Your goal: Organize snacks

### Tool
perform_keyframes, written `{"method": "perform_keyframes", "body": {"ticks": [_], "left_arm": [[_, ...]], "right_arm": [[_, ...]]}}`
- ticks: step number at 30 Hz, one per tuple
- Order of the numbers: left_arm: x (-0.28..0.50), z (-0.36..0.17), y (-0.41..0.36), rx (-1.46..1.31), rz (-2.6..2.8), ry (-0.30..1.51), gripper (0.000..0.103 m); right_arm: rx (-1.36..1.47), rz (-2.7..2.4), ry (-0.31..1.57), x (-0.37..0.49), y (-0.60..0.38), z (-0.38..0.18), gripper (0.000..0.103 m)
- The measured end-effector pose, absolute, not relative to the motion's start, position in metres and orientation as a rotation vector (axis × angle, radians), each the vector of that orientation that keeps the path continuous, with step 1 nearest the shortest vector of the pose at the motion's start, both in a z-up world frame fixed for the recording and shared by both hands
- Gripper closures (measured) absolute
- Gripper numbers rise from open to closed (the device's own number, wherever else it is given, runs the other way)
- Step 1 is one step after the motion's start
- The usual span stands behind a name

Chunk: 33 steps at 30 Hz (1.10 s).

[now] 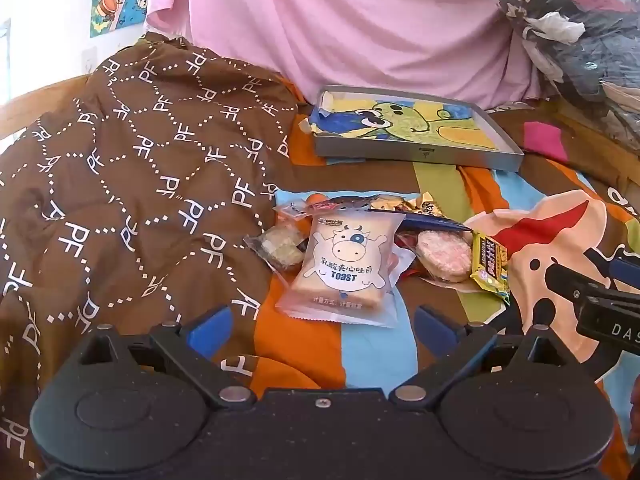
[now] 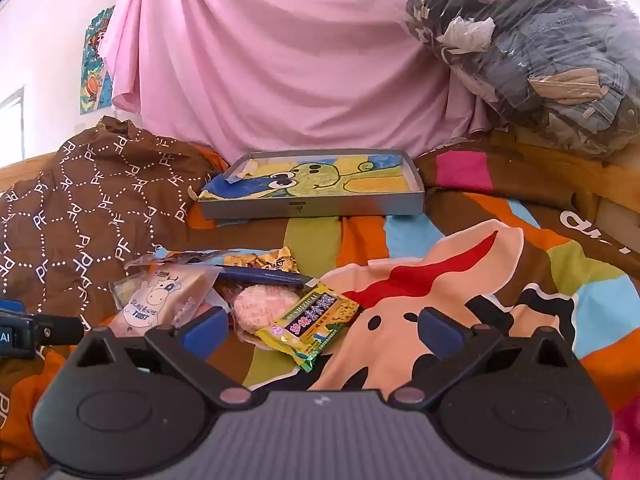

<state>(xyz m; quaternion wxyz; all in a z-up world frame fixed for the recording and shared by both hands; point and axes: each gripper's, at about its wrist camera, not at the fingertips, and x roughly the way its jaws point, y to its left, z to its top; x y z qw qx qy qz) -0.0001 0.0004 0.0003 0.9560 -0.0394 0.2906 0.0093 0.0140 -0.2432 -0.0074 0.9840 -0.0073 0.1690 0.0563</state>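
Both tools sit closest to my cameras, each with its blue pads spread wide and nothing between them: my left tool (image 1: 322, 330) is released just short of the toast packet, and my right tool (image 2: 322, 330) is released over the striped bedsheet (image 2: 568, 276) with the yellow packet just ahead of its gap.

Going left to right from my left tool: off to its left lies the brown quilt (image 1: 132, 184) with white lettering, bunched up on the bed. Straight ahead of the tool is the snack pile. First comes a clear packet (image 1: 278, 246) of pale pieces, partly tucked under the toast packet (image 1: 346, 270), which has a cartoon cow printed on it and lies flat, its near edge just beyond my pads. Behind it I see gold wrappers (image 1: 416, 204), too crumpled to read. To the right, a dark blue wrapper (image 1: 434, 222) lies over the top of a clear packet with a pink round cake (image 1: 444, 256). Touching that on its right is the yellow packet (image 1: 490, 266).

Farther beyond the pile, well apart from it, a shallow grey box (image 1: 416, 152) holds a cartoon drawing. Pink cloth (image 1: 360, 28) hangs behind it.
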Motion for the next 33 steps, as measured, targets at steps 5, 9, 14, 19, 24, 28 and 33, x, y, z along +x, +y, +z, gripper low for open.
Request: {"method": "perform_keyframes", "body": {"ticks": [5, 9, 14, 19, 24, 28, 33], "left_arm": [[-0.0015, 0.0006, 0.0001, -0.077, 0.012, 0.587, 0.005], [0.0000, 0.0000, 0.0009, -0.082, 0.010, 0.598, 0.005], [0.0009, -0.0047, 0.0052, -0.083, 0.009, 0.600, 0.005], [0.0000, -0.0058, 0.0067, -0.083, 0.014, 0.604, 0.005], [0.0000, -0.0056, 0.0046, -0.085, 0.020, 0.606, 0.005], [0.0001, -0.0057, 0.0048, -0.086, 0.019, 0.607, 0.005], [-0.0004, -0.0081, 0.0040, -0.087, 0.021, 0.612, 0.005]], "right_arm": [[-0.026, 0.120, 0.342, 0.0124, -0.2385, -0.0080, 0.000], [-0.031, 0.126, 0.338, 0.0142, -0.2403, -0.0073, 0.000], [-0.034, 0.126, 0.336, 0.0145, -0.2398, -0.0081, 0.000], [-0.034, 0.126, 0.337, 0.0142, -0.2398, -0.0076, 0.000], [-0.036, 0.127, 0.334, 0.0133, -0.2398, -0.0067, 0.000], [-0.036, 0.129, 0.333, 0.0131, -0.2395, -0.0064, 0.000], [-0.036, 0.128, 0.332, 0.0128, -0.2393, -0.0069, 0.000]]}}
